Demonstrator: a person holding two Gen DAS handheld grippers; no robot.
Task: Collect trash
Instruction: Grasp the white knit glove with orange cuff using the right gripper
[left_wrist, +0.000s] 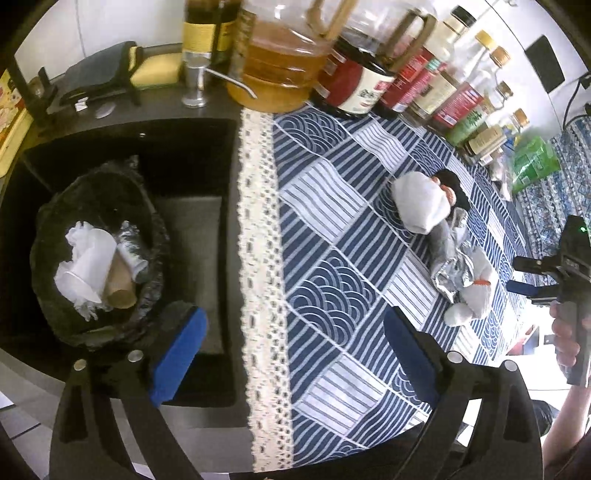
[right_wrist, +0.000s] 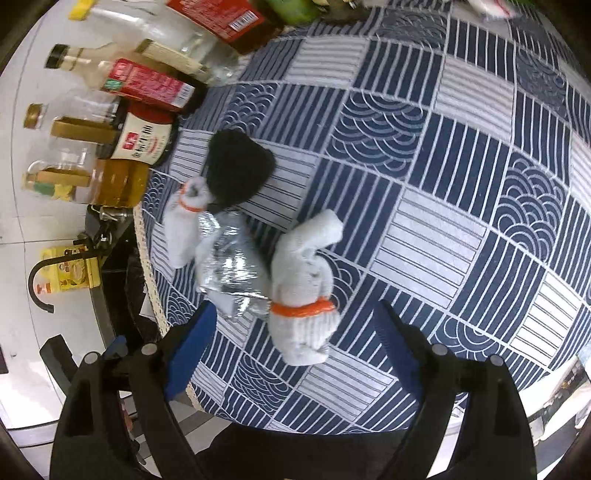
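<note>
Left hand-held gripper (left_wrist: 291, 350) and right hand-held gripper (right_wrist: 295, 347): both released, empty.
Bin (left_wrist: 48, 221) at left holds cups, tissue; crumpled foil (right_wrist: 231, 262) remains among gloves (right_wrist: 303, 295) on the tabletop (right_wrist: 461, 229), uncollected.

Both the left gripper (left_wrist: 291, 354) and right gripper (right_wrist: 295, 350) have black arms, blue pads and silver screws; bare-skinned hand (left_wrist: 565, 332).

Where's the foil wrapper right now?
The foil wrapper lies on the tablecloth among the grey gloves, just ahead of the open right gripper; in the left wrist view it sits far right.
</note>
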